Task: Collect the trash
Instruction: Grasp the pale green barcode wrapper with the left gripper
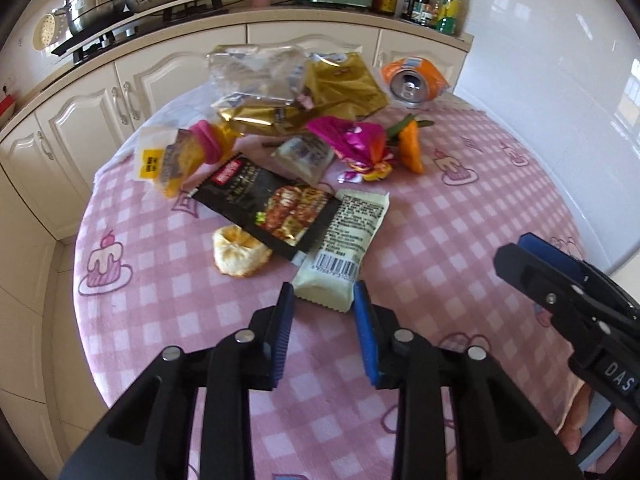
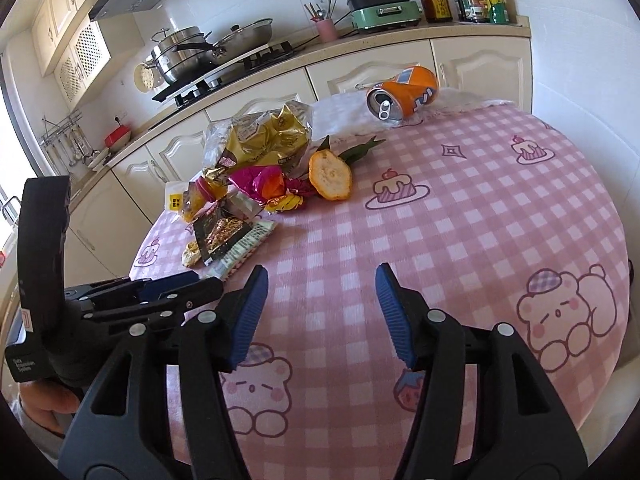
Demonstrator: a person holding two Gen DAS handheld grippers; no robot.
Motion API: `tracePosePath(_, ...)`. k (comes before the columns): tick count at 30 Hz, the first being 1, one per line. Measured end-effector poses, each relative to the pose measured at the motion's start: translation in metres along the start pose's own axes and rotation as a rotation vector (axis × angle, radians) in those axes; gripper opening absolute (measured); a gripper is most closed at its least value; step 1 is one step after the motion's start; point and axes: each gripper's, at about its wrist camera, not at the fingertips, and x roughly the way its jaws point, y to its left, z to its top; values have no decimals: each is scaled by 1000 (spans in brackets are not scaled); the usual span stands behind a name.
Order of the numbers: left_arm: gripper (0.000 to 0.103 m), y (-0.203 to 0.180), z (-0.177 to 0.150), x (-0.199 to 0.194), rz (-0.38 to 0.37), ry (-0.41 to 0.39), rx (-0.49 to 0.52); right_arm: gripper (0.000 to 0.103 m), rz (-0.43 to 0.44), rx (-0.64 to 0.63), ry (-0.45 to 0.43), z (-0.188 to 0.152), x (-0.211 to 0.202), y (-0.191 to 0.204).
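Counter (image 2: pixel 460 208) w/ pink check cloth bears 1 orange can (image 2: pixel 404 96) at far edge, 2 peel pieces (image 1: pixel 238 254), approx. 6 wrappers (image 1: pixel 280 212) heaped nearer; left claw (image 1: pixel 322 300) narrow, right claw (image 2: pixel 320 280) wider, both empty.
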Motion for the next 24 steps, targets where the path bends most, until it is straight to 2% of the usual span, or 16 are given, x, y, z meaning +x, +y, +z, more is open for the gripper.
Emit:
tracePosePath(1,13,-2,-2,-1,-30,9,5,56,-2,-2,-2,0,-2,0)
tracePosePath(5,13,-16,-12,-7,-72,9,26,56,-5,5,-10,0,-8,-1)
tracePosePath(10,13,-26,-27,-19,-117,-26,0,56,13,11,-5,-1,-11,0)
tracePosePath(15,12,-14,-37,-38,-105,-68,-52,56,23,1,9,-4,-9,6)
tracePosePath(17,12,-7,-42,-42,-114,-56,-65,56,29,-3,18,-5,-6,9)
tracePosePath(19,11,0,-47,-42,-127,-7,-74,56,37,-7,25,-7,-3,12)
tracePosePath(20,15,3,-50,-43,-127,2,-80,56,36,-9,27,-8,-2,13)
tracePosePath(21,31,4,-53,-44,-136,6,-79,56,37,-9,28,-8,-1,13)
tracePosePath(22,42,6,-53,-46,-129,-5,-83,56,40,-7,29,-8,-1,14)
tracePosePath(23,61,7,-53,-48,-111,-27,-88,56,40,-6,30,-8,0,13)
tracePosePath(24,65,7,-52,-52,-97,-60,-82,56,38,-6,30,-8,0,13)
